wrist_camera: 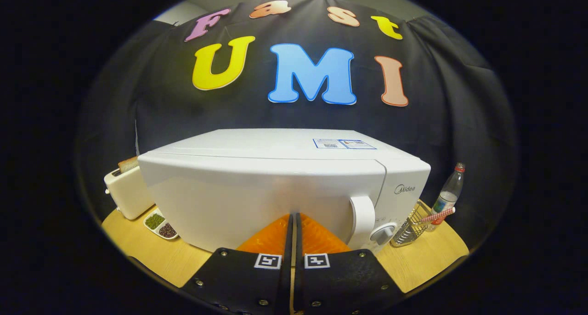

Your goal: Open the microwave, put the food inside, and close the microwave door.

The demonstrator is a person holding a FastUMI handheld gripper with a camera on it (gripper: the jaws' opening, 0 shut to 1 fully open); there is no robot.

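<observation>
Microwave door shut, gripper fingers closed on nothing, pointing at the door front.

Microwave (275, 186) is sitting centre frame on the wooden table (427, 255), door fully closed, its handle (363, 221) right of the fingertips and the knob (383, 233) just lower right of that. Gripper (294, 218) is aiming at the door's lower middle, fingers nearly touching each other, holding nothing. Can't tell if the tips are touching the door. Judging stage: either opening not yet started or the whole job finished; no food is showing outside the microwave, and the inside is hidden. Containers: small two-part dish (161, 225) lower left is holding green bits in one compartment, dark bits in the other; toaster (128, 191) left is carrying a bread slice; wire rack (411, 225) lower right, contents unclear; bottle (450, 193) is standing behind it.
</observation>
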